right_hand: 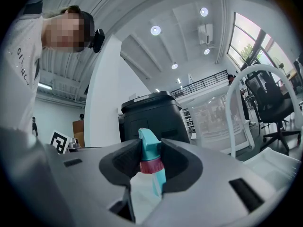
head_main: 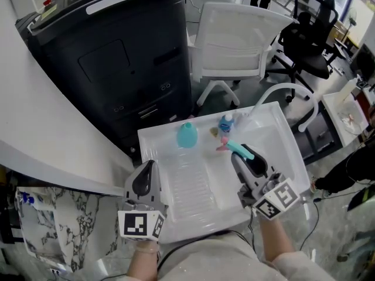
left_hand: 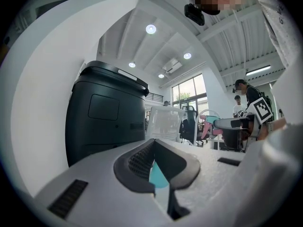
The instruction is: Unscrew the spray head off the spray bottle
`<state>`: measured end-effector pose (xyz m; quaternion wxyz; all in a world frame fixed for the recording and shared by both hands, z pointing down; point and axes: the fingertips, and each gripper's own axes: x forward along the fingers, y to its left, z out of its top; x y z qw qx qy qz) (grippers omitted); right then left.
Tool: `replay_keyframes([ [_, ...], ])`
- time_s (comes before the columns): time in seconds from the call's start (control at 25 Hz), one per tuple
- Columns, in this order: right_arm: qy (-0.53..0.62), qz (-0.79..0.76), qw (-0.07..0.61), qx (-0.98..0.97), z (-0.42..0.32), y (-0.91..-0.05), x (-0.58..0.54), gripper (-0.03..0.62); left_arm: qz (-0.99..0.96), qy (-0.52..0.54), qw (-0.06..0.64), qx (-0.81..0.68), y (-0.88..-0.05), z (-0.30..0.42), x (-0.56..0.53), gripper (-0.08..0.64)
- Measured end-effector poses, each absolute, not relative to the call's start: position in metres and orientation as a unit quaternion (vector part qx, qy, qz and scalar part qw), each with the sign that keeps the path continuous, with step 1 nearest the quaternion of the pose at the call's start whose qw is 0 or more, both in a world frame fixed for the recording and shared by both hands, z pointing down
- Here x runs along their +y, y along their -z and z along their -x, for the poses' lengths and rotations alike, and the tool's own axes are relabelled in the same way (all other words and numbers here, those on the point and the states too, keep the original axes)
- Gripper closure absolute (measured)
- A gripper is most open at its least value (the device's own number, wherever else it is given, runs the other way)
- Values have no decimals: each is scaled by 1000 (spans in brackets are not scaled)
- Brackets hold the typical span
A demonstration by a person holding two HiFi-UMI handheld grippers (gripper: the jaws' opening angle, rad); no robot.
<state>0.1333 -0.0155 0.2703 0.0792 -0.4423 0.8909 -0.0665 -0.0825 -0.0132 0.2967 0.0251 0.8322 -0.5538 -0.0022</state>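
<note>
A spray bottle with a teal spray head (right_hand: 150,145), a pink-red collar and a pale body sits between the jaws of my right gripper (right_hand: 151,167), which is shut on it. In the head view that gripper (head_main: 241,155) hovers over the right half of the white tray (head_main: 275,127), and the teal spray head (head_main: 235,147) sticks out past its tips. My left gripper (head_main: 147,167) stands at the tray's left front edge, shut with nothing in it. In the left gripper view its jaws (left_hand: 152,148) meet, and a teal object (left_hand: 157,178) shows through the gap below them.
A teal rounded object (head_main: 187,135) and a small bottle with a blue cap (head_main: 225,123) stand at the far side of the tray. A large black cabinet (head_main: 117,57) rises behind it, with a white chair (head_main: 234,40) and black office chairs (head_main: 310,34) to the right.
</note>
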Motion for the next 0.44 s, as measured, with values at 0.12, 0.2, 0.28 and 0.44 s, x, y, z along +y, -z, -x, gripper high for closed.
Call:
replay_keyframes([
  [0.12,68,443,79,891,-132,-271,-16,463,-831,3,27,-556,-297,85,-14,555],
  [0.2,69,444,79,890,-132,-271,-17,463,-831,3,28,-556,-297,85,-14,554],
  [0.28,70,444,82,889,-133,-271,-17,462,-830,4,27,-556,-297,85,-14,554],
  [0.44,73,447,87,887,-136,-273,-19,463,-829,6,27,-559,-297,86,-15,555],
])
